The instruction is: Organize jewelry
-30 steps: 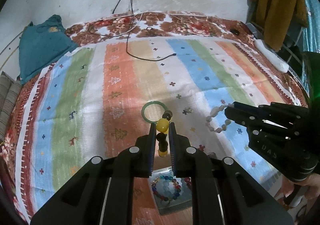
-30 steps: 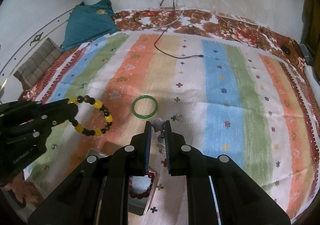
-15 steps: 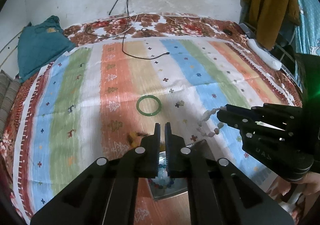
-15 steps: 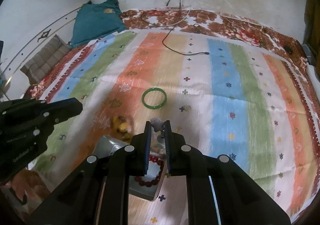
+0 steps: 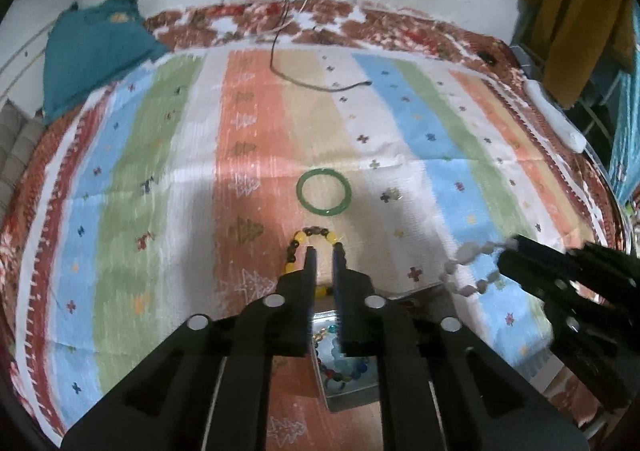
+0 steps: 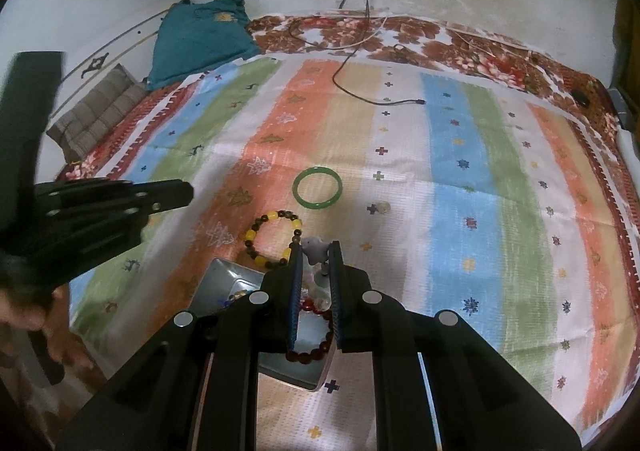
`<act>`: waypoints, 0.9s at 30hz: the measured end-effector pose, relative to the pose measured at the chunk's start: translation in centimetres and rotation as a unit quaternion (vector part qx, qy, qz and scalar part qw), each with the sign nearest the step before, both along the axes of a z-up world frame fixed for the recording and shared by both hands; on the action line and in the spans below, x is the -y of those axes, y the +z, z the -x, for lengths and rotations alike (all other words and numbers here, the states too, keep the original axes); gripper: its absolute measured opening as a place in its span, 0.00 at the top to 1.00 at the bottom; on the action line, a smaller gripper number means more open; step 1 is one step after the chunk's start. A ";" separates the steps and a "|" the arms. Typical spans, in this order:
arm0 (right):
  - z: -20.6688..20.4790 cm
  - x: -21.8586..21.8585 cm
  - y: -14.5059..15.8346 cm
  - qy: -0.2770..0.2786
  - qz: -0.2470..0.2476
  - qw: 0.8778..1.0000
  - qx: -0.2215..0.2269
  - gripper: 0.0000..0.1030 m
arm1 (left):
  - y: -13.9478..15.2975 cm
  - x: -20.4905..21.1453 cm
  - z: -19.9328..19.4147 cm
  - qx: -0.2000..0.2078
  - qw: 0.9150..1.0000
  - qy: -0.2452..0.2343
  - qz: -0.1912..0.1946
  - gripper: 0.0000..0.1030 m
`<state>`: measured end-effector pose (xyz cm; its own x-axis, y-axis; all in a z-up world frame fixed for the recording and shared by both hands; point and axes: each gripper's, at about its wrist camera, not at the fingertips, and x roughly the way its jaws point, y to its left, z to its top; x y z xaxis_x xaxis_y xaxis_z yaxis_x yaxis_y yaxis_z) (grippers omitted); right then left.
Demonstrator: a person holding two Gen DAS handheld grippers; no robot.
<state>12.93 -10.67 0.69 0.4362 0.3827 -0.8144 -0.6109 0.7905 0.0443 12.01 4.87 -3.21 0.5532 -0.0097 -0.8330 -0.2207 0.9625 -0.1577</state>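
Note:
A yellow-and-brown bead bracelet [image 5: 301, 238] lies flat on the striped cloth, just beyond the metal tin [image 5: 348, 399]. My left gripper [image 5: 323, 251] hovers over its near side, jaws opening, nothing pressed between the pads. In the right wrist view that bracelet [image 6: 267, 218] rests free, and the left gripper [image 6: 176, 193] hangs to its left, apart from it. My right gripper [image 6: 315, 251] is shut on a white bead bracelet [image 6: 314, 249], which dangles from it in the left wrist view [image 5: 466, 253]. A green bangle [image 6: 318, 206] lies farther out on the cloth.
The tin [image 6: 236, 277] holds a red bead bracelet [image 6: 316, 351] and coloured beads. A small pale trinket [image 6: 382, 207] sits right of the bangle. A black cable [image 6: 360, 95] trails across the far cloth. A teal garment [image 6: 200, 39] and a folded cushion [image 6: 100, 115] lie far left.
The yellow-and-brown bracelet left my left gripper and now lies on the cloth by the tin. The left gripper sank, closed empty, then parted slightly. The right gripper kept the white bracelet.

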 end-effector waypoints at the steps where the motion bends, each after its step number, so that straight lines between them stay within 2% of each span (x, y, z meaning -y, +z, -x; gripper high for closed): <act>1: 0.0 0.0 0.0 0.000 0.000 1.000 -0.001 0.87 | -0.2 -0.2 -0.2 -0.004 1.000 0.003 0.000 0.83; 8: 0.0 0.0 0.0 0.002 0.003 1.000 -0.004 0.87 | -2.9 -1.1 -2.9 -0.052 0.998 0.014 -0.019 0.71; 15: 0.2 -0.4 -0.1 0.008 0.009 1.000 -0.005 0.87 | -5.5 -1.6 -4.9 -0.092 0.995 0.005 -0.039 0.69; 27: 0.1 -0.6 -0.2 0.008 0.013 1.000 -0.009 0.87 | -9.8 -2.1 -8.0 -0.152 0.987 -0.011 -0.048 0.67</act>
<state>12.87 -10.10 0.50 0.4159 0.3686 -0.8314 -0.6229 0.7815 0.0349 20.00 6.96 -12.97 0.2789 0.0676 -0.9579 -0.2221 0.9750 0.0042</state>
